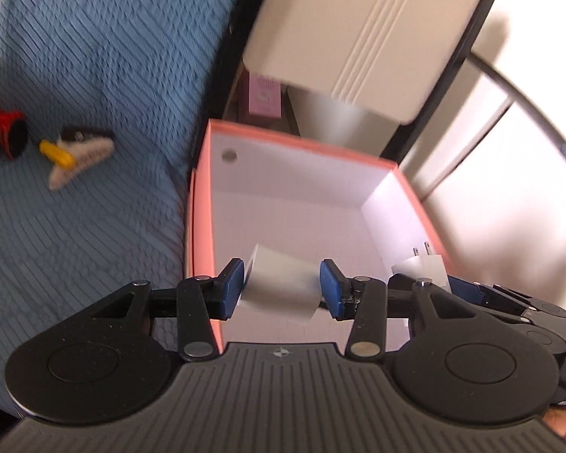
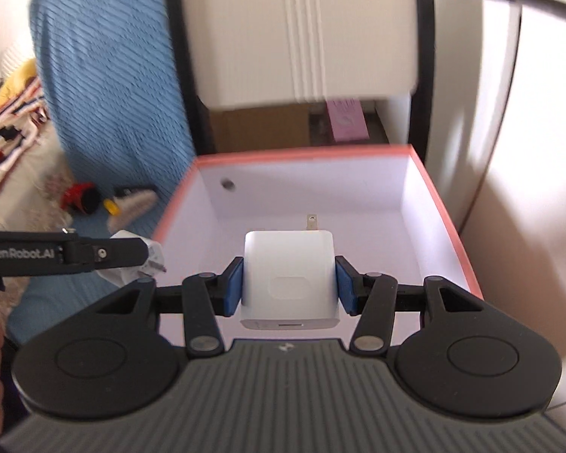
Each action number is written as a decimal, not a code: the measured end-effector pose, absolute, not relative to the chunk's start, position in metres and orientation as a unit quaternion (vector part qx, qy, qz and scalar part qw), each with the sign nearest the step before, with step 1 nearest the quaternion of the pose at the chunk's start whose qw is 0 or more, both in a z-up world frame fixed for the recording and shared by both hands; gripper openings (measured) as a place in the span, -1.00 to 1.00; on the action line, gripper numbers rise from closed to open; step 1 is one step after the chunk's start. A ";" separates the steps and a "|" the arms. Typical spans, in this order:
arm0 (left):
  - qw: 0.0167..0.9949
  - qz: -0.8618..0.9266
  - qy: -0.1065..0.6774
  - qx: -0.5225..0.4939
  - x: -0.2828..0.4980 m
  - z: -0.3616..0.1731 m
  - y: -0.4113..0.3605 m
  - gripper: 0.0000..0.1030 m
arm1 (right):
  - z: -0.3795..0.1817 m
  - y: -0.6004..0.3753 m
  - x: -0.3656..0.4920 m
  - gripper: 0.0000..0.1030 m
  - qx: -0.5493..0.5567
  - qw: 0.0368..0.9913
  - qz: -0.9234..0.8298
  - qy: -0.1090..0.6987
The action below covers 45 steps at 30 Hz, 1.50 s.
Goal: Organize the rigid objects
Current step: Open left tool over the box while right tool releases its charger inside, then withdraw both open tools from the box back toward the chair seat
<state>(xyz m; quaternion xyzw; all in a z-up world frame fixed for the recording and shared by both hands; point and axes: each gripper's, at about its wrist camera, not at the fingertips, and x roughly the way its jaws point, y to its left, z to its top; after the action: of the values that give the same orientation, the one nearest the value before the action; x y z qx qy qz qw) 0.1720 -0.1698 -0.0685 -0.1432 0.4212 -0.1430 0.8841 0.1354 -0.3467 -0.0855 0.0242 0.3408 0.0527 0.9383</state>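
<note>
Left wrist view, largest first: a blue ribbed bedspread (image 1: 94,75) fills the nine o'clock side, and against its edge sits an open pink shoebox (image 1: 294,139) with white walls, its floor bare as far as can be seen, presumably the place where the hard items are meant to be gathered. At twelve o'clock a cream cabinet (image 1: 362,34) overhangs the box. On the bedspread at nine o'clock lie a cream hair claw clip (image 1: 83,158) with a small yellow piece touching it, and a red and black item too blurred to name; these look not yet sorted.

The left gripper (image 1: 281,287) hangs over the near end of the box with its jaws clenched on a white block (image 1: 279,283), motion-blurred; it is probably a charger. The right gripper (image 2: 288,287) likewise hangs over the box, jaws clenched on a white wall charger (image 2: 288,275), prongs pointing away towards twelve o'clock, USB port facing the camera. Both are gripped by their flat sides, which gives the pads a firm hold, and both tilt downward over the box, which I judge ready for lowering and letting go
</note>
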 end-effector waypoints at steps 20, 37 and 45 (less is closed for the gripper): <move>0.864 -0.136 0.465 -0.139 0.182 -0.107 -0.181 -0.21 | -0.153 -0.375 0.149 0.00 0.061 0.900 0.024 0.431; 0.918 -0.126 0.353 -0.127 0.137 -0.022 -0.127 -0.19 | -0.065 -0.332 0.122 0.00 0.057 0.942 0.056 0.326; 0.931 -0.119 0.318 -0.135 0.116 0.001 -0.091 -0.18 | -0.044 -0.294 0.104 0.00 0.056 0.951 0.086 0.292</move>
<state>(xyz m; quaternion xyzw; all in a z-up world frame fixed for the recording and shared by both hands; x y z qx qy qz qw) 0.1158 -0.0905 0.0014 -0.1352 0.3179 -0.1187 0.9309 0.1042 -0.2938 -0.0442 0.0556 0.2922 0.0862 0.9509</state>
